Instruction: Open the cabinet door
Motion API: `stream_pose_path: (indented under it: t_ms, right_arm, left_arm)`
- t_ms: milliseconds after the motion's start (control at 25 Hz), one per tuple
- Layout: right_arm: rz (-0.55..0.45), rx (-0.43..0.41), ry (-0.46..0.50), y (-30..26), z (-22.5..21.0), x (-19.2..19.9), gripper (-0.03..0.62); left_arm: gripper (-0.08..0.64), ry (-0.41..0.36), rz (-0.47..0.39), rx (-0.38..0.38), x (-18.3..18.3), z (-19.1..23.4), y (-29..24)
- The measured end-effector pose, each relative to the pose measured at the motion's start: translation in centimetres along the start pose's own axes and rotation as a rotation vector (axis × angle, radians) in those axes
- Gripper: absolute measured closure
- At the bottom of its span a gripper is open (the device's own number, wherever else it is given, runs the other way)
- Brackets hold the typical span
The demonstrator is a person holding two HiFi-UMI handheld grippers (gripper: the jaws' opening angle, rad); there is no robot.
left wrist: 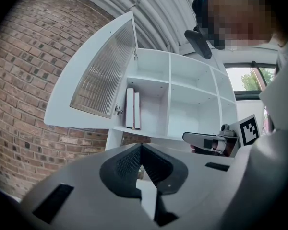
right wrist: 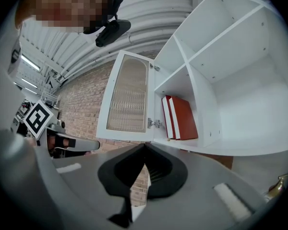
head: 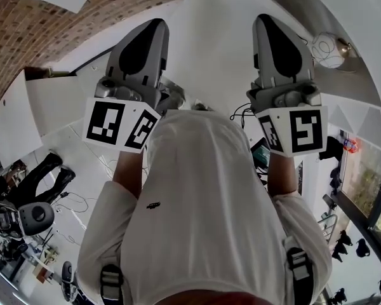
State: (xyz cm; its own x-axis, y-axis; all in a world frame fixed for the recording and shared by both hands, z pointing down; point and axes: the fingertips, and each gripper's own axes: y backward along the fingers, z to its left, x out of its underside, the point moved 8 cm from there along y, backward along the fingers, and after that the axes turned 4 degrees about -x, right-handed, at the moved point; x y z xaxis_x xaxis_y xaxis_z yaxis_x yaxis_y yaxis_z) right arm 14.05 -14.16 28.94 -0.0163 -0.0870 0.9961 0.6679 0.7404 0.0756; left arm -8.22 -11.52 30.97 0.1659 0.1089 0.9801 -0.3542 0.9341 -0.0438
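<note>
Far left, the cabinet door [left wrist: 93, 80] hangs wide open before the brick wall [left wrist: 29, 109]. It looks like a light, stiff panel with fragile ribbed glass, so grip its white frame edge. The left gripper [left wrist: 141, 147] is pinched together and empty. The right gripper [right wrist: 145, 150] is the same, facing the red books [right wrist: 180, 118].

Ahead of the left gripper [left wrist: 141, 150] and above it stood the cabinet [left wrist: 197, 99], its door [left wrist: 93, 78] swung out to the left of the jaws. Two books [left wrist: 133, 108] stood in the compartment just beside the hinge. A brick wall [left wrist: 29, 104] lay behind the door. The right gripper [right wrist: 145, 150] was alongside, to the left gripper's right, with the books ahead and slightly to its right.
</note>
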Motion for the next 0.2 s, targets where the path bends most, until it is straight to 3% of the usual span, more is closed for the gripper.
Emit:
stream_pose_path:
  t_ms: [200]
  right_arm:
    - [-0.004,-0.002,-0.002,0.45,0.20,-0.10,0.594]
  left_arm:
    - [0.551,0.010,0.006,0.012,0.32,-0.61,0.02]
